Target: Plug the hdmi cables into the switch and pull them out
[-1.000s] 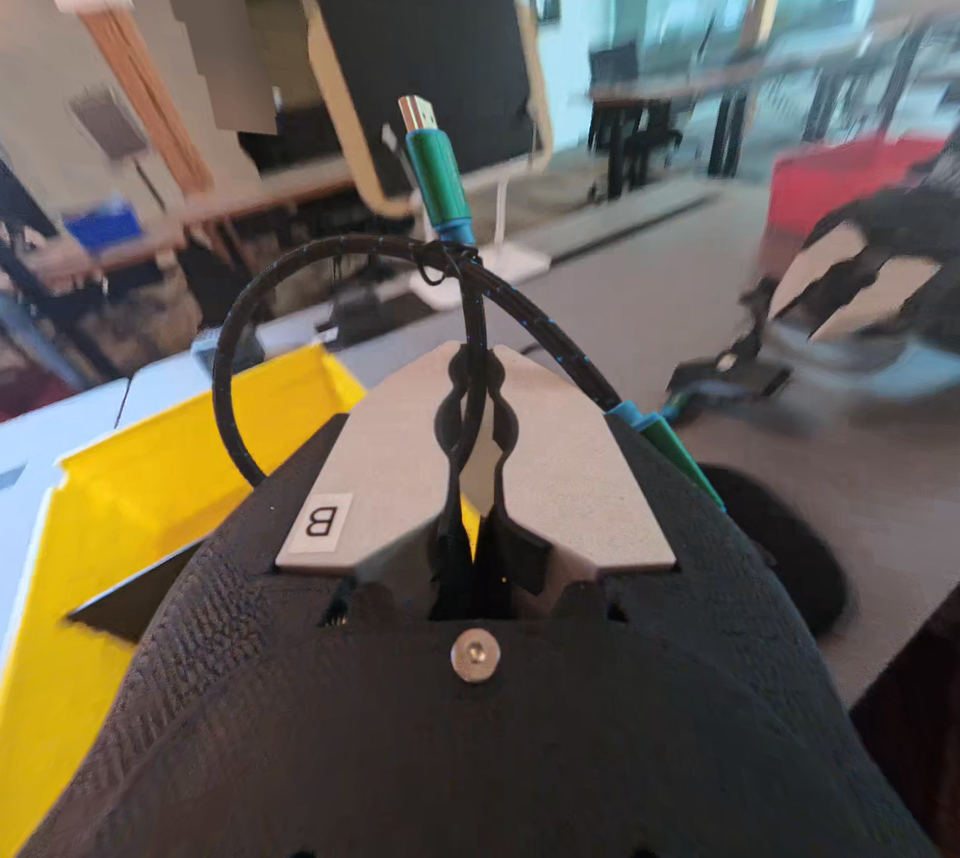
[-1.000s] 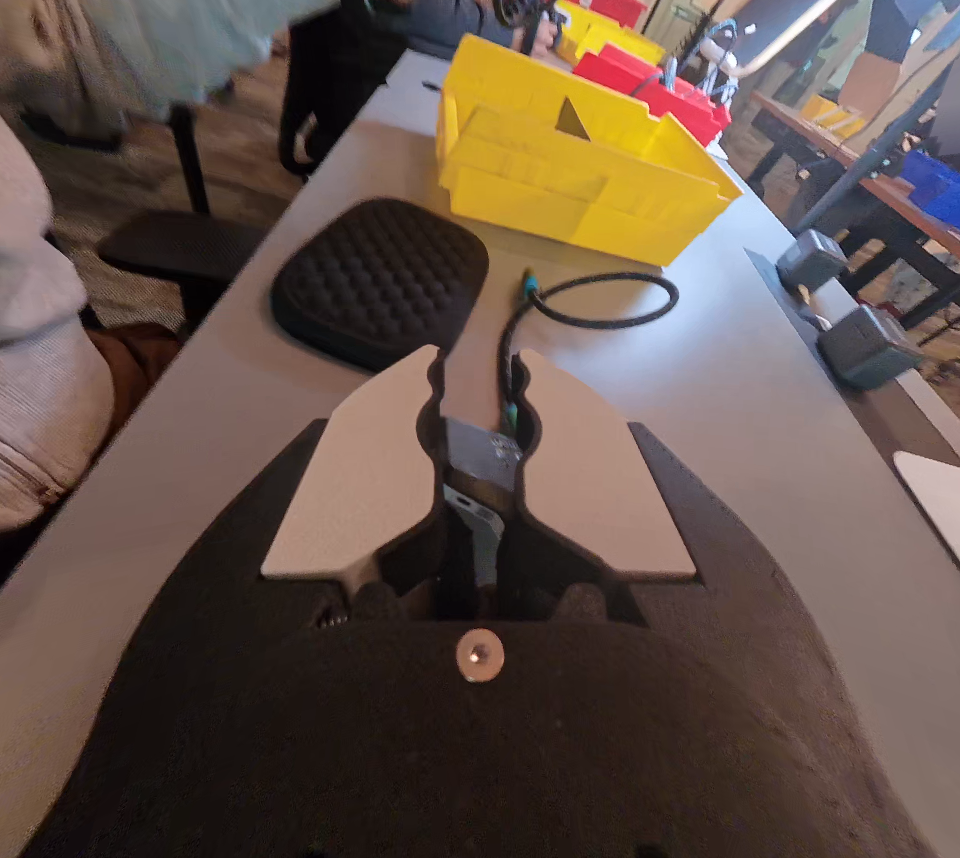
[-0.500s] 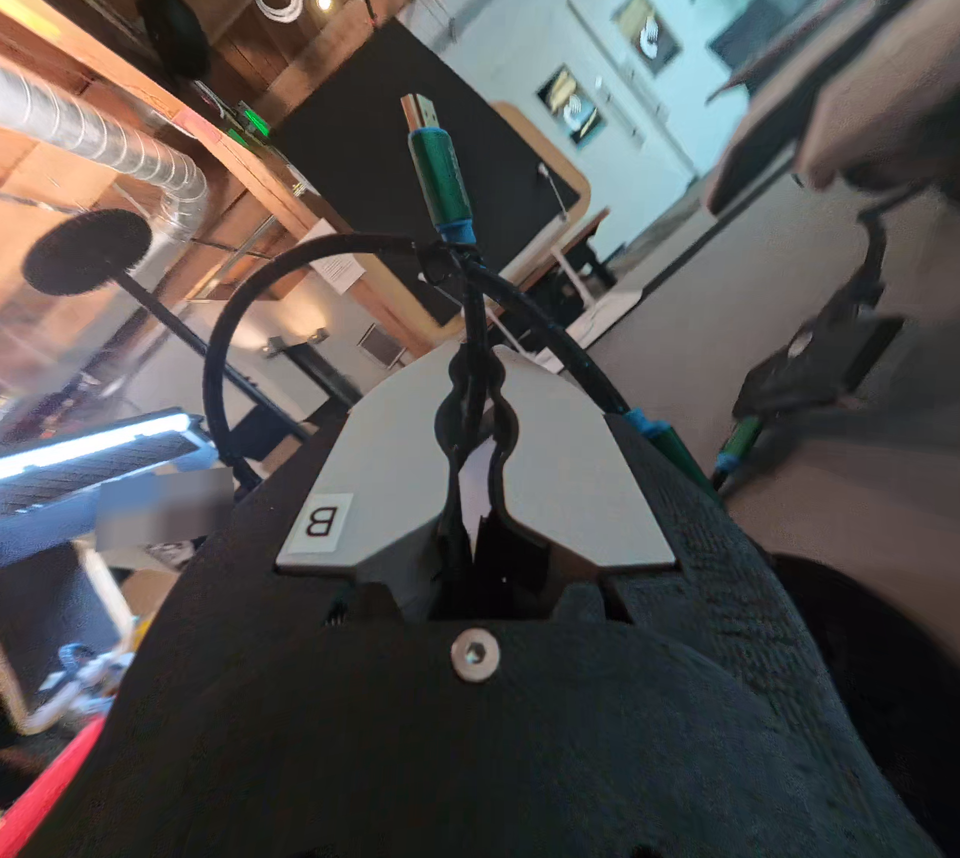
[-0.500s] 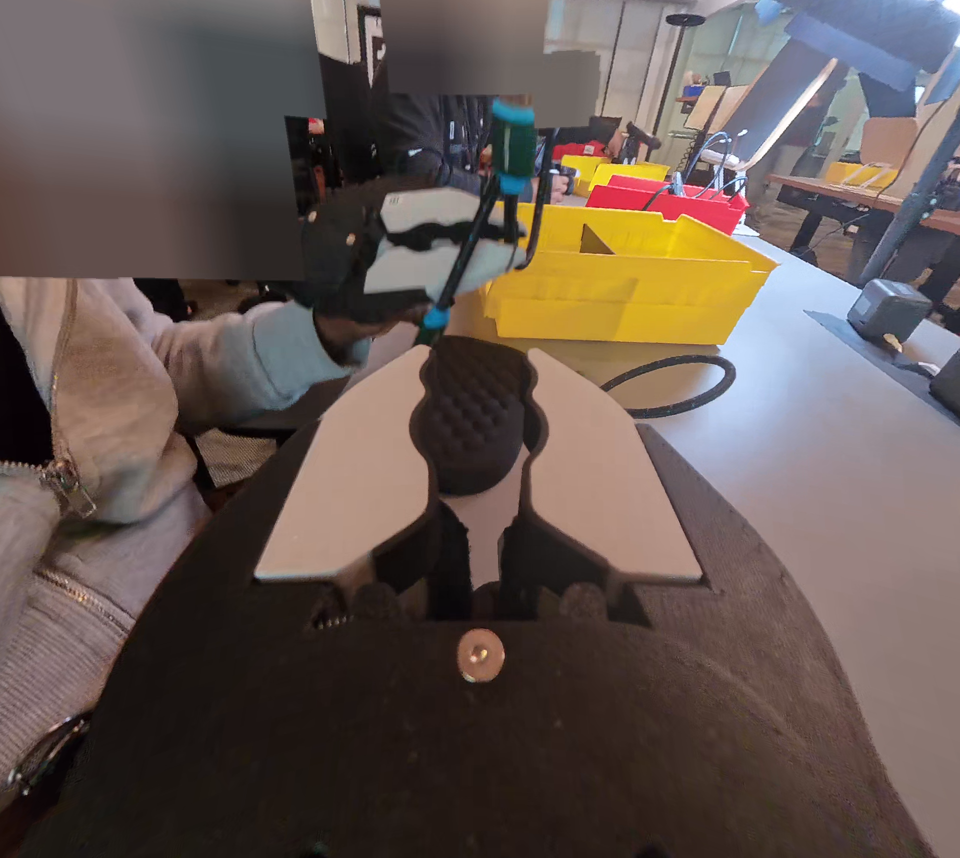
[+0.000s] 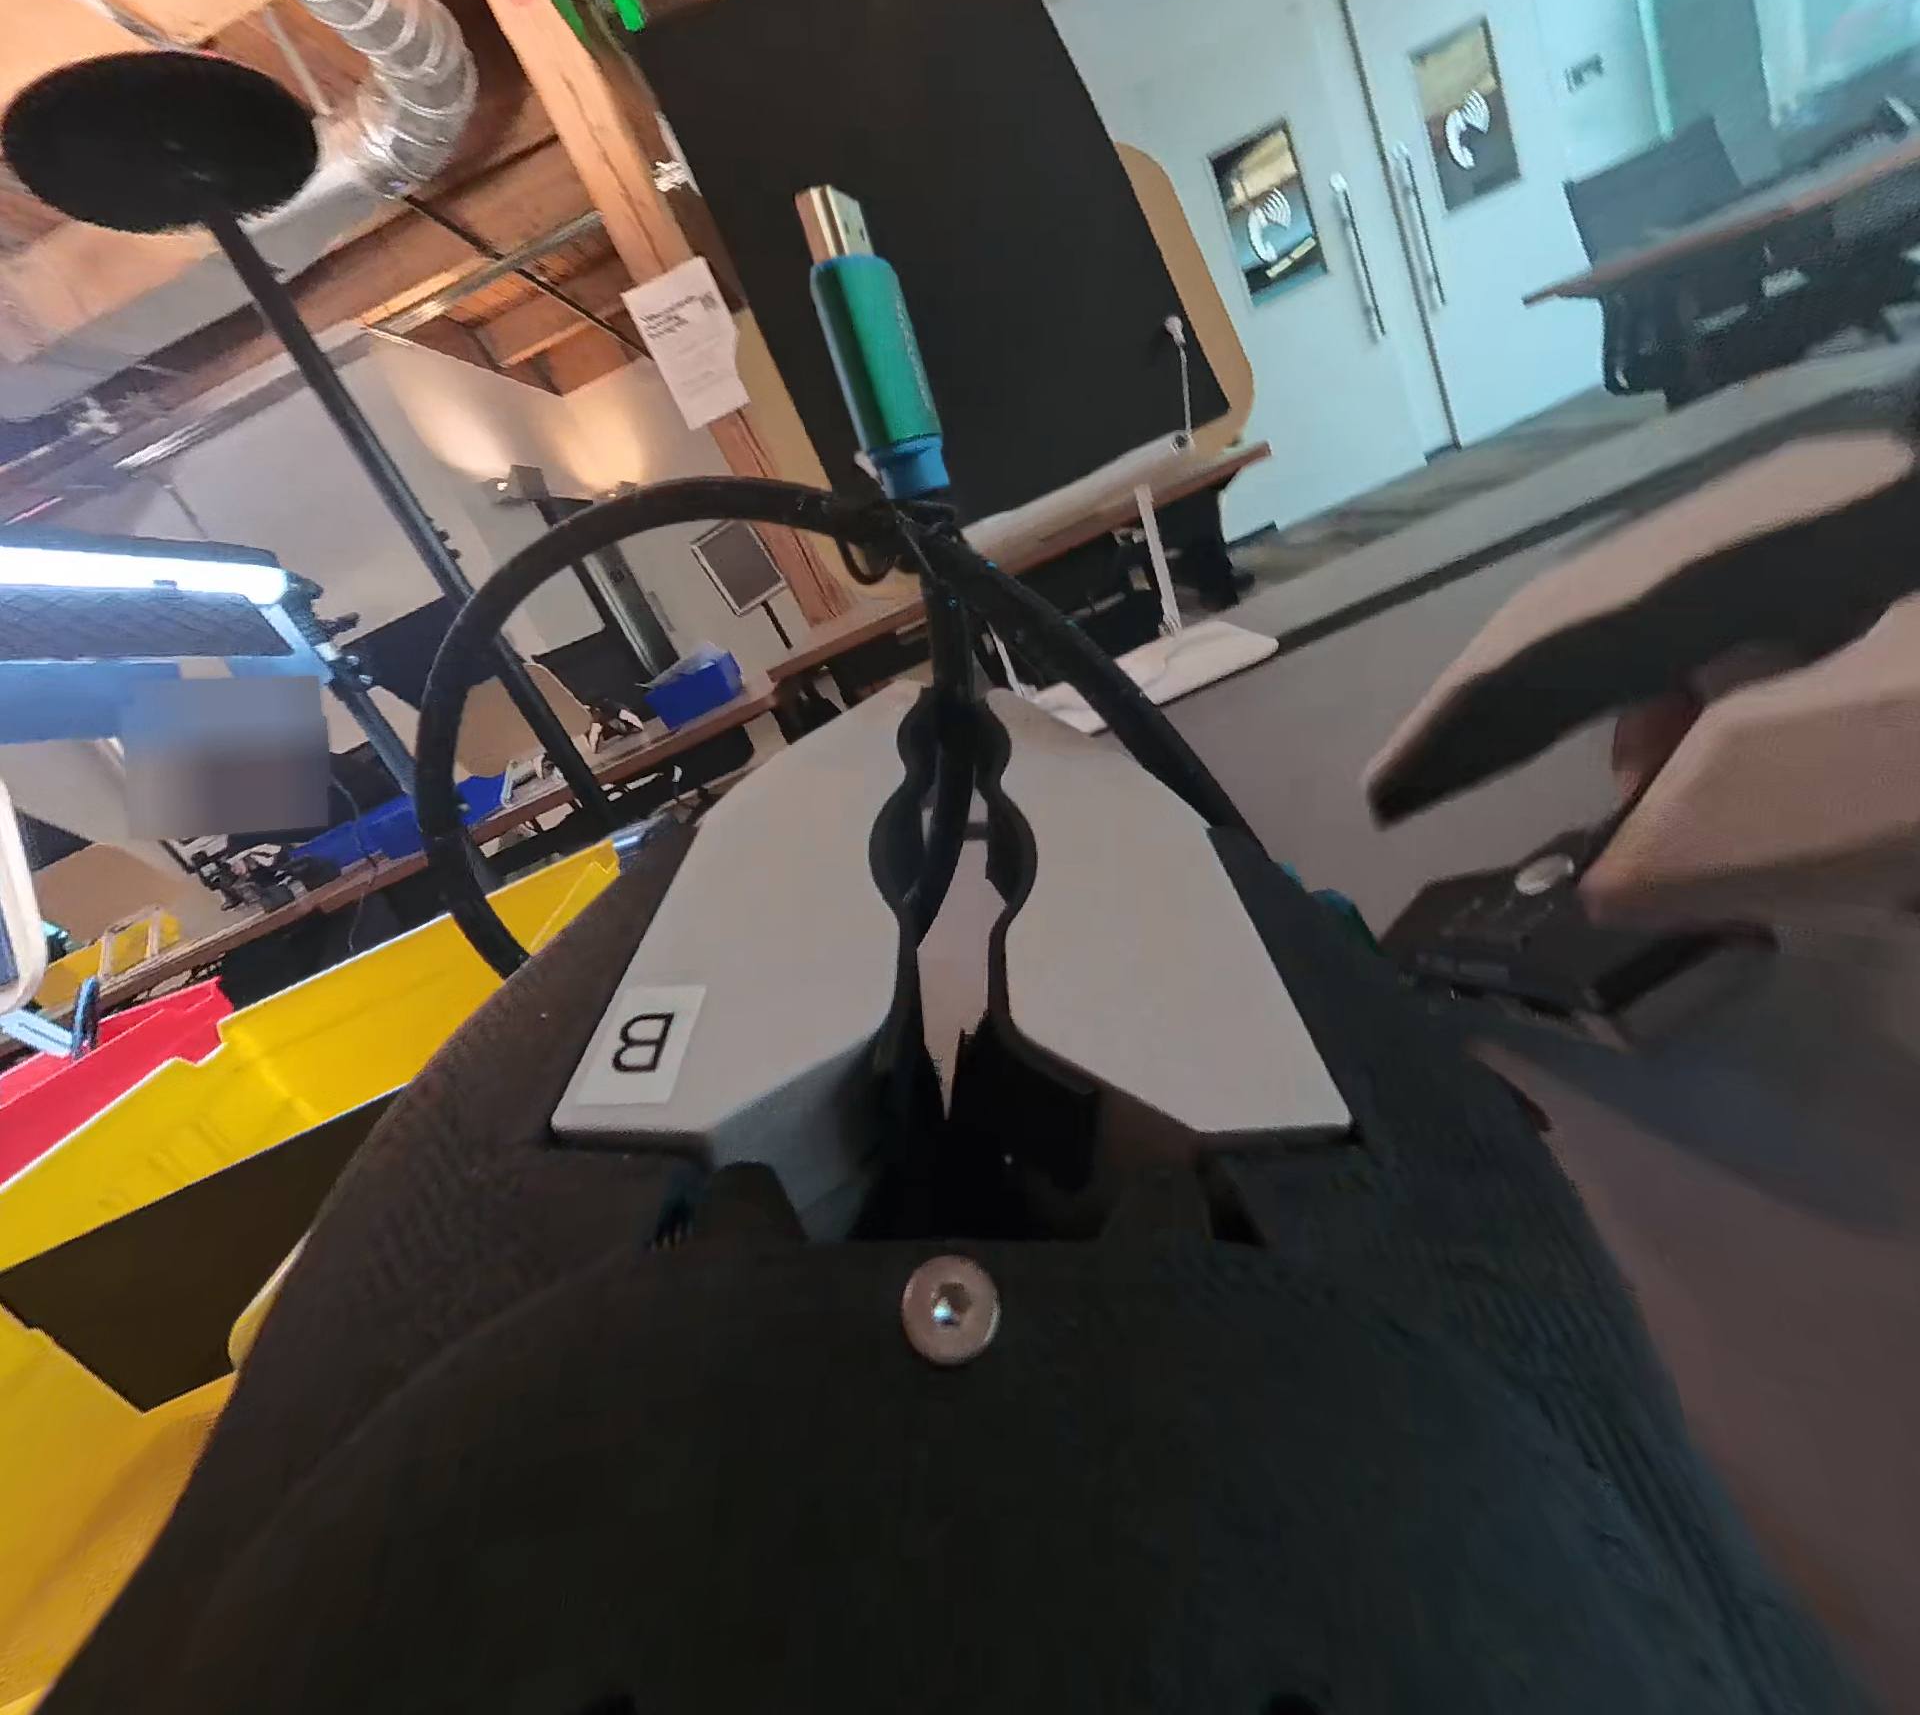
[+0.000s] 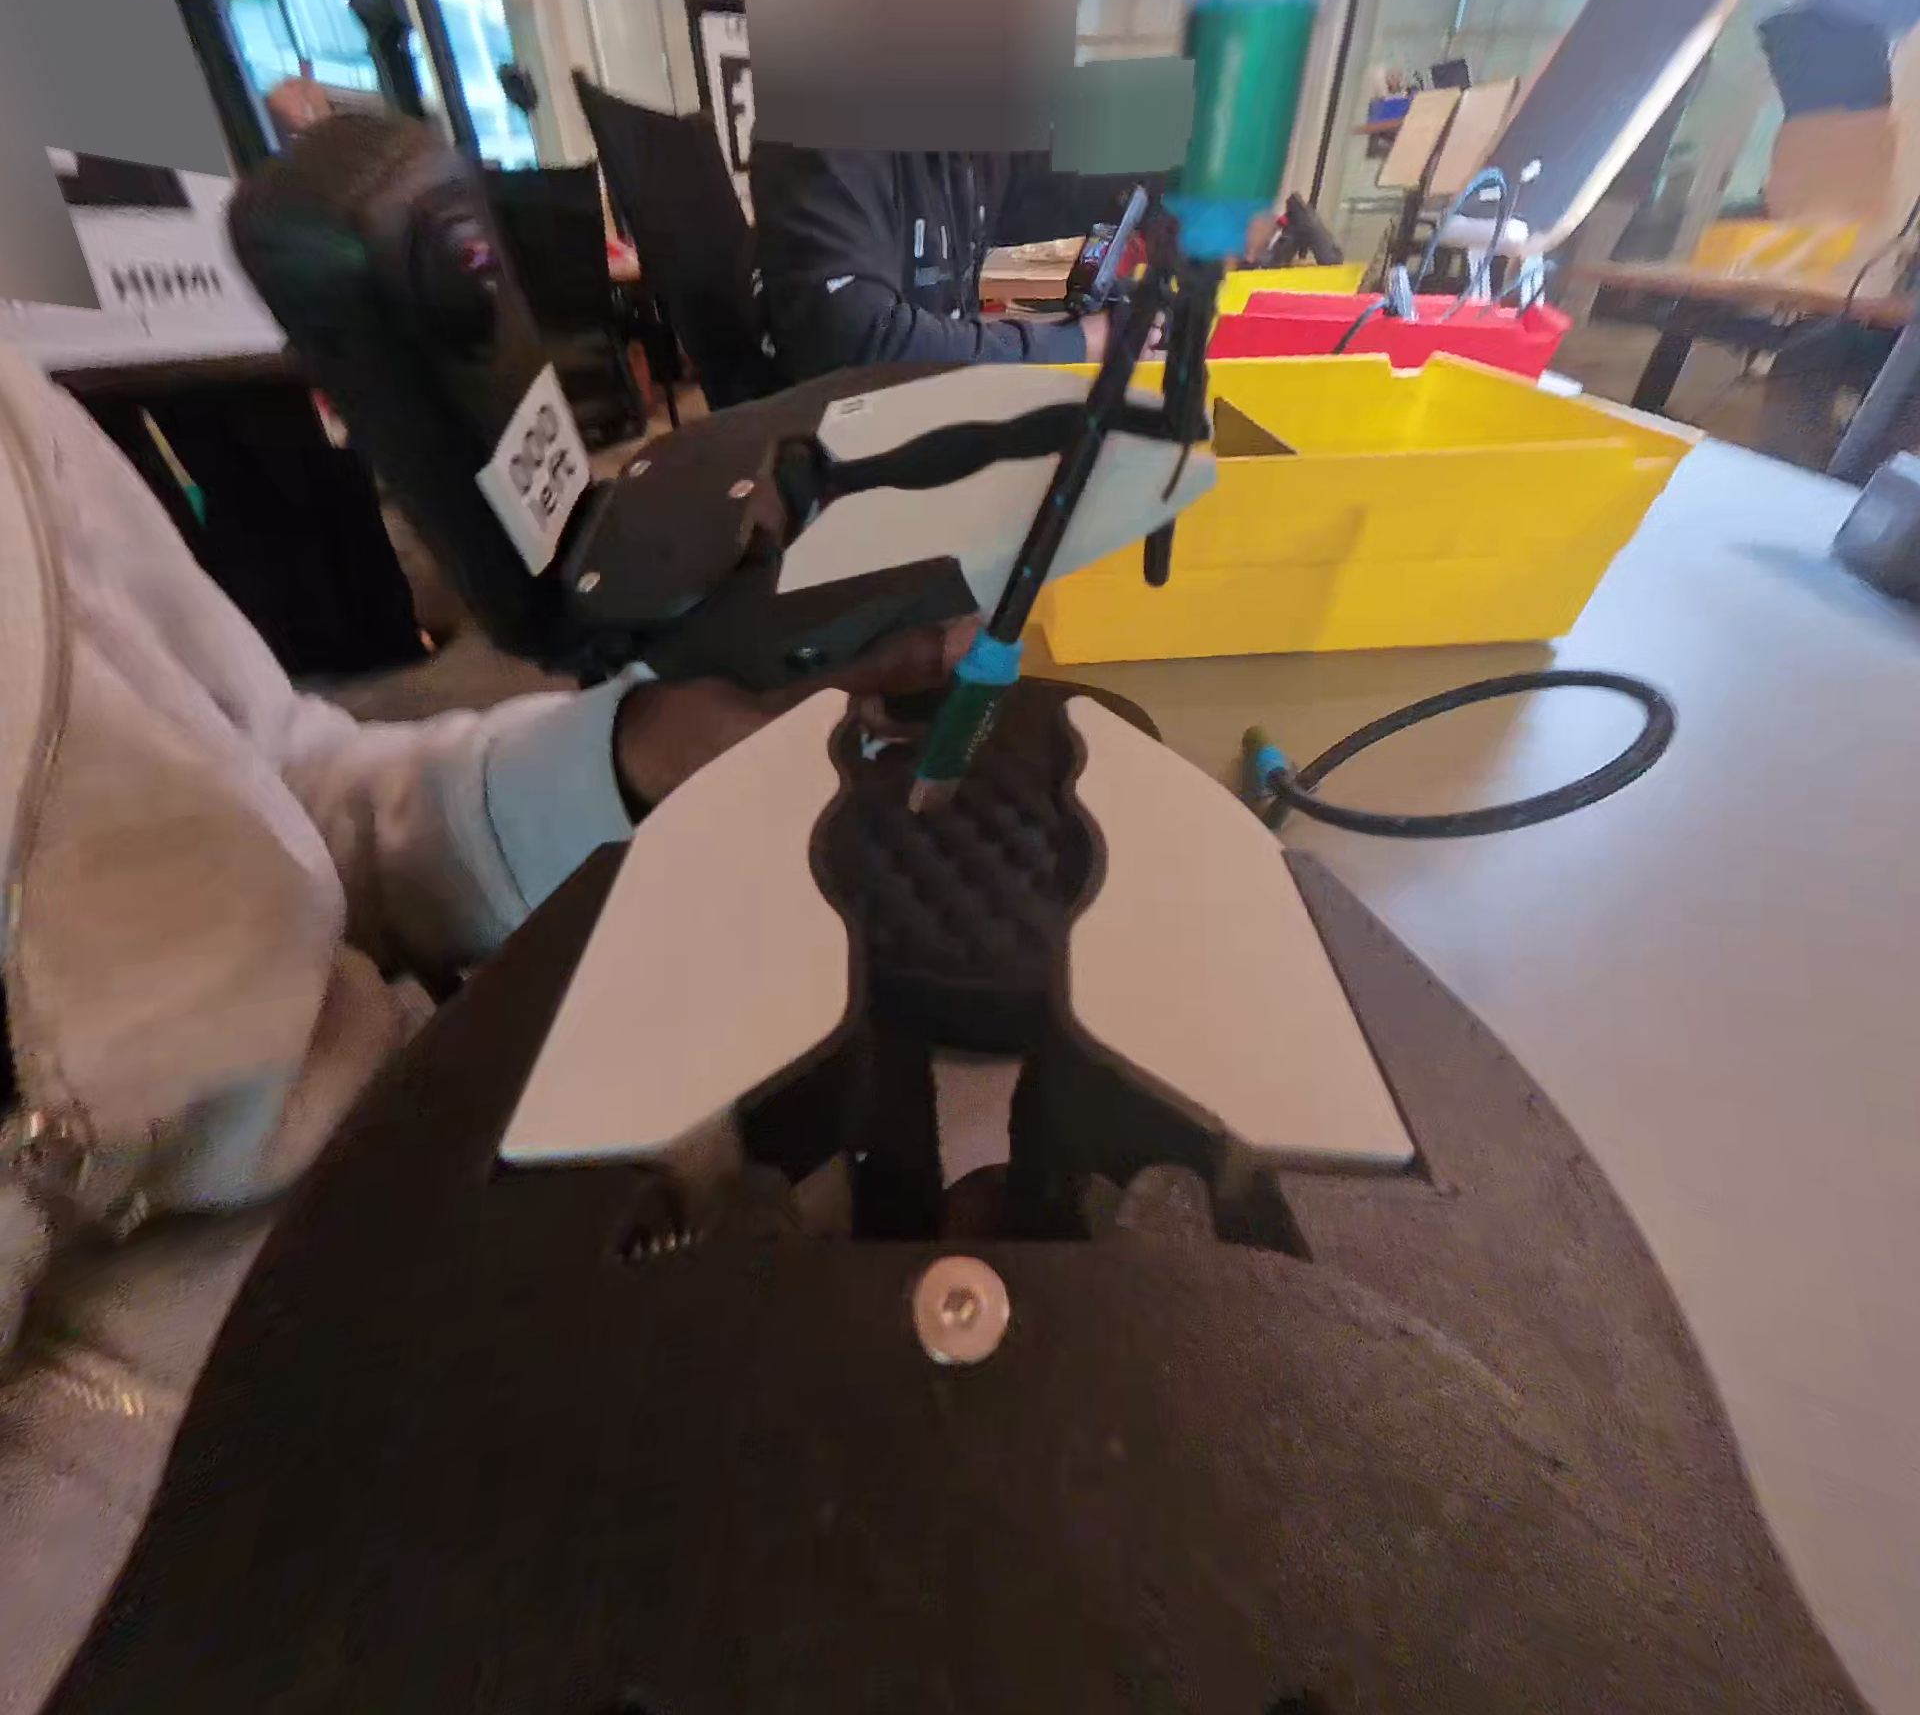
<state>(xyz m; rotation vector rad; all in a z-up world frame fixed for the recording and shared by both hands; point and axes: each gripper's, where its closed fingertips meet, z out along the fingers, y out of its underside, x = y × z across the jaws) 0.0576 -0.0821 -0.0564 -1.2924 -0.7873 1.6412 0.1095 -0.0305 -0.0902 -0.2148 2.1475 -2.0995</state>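
Note:
My left gripper [image 5: 951, 709] is shut on a black braided HDMI cable [image 5: 644, 543], held up in the air. One green plug [image 5: 878, 335] points up and the cable loops to the left. In the right wrist view this gripper [image 6: 1174, 460] is just ahead, and the cable's other green plug [image 6: 961, 730] hangs down. My right gripper [image 6: 961, 709] has its jaws apart with nothing seen between them. In the left wrist view it [image 5: 1486, 834] is blurred at the right, above a flat black device [image 5: 1507, 927], maybe the switch. A second cable [image 6: 1475, 792] lies looped on the table.
A yellow bin [image 6: 1351, 522] stands on the grey table [image 6: 1610, 1042], with a red bin [image 6: 1392, 325] behind it. A black bumpy pad [image 6: 956, 886] lies under my right gripper. A person's sleeve [image 6: 260, 834] is at the left. A grey box [image 6: 1881, 522] is at the right edge.
My right gripper held a grey box with a cable in it one second ago; its jaws are now wider and show nothing. My left gripper, still holding its cable, has come closer to the right one.

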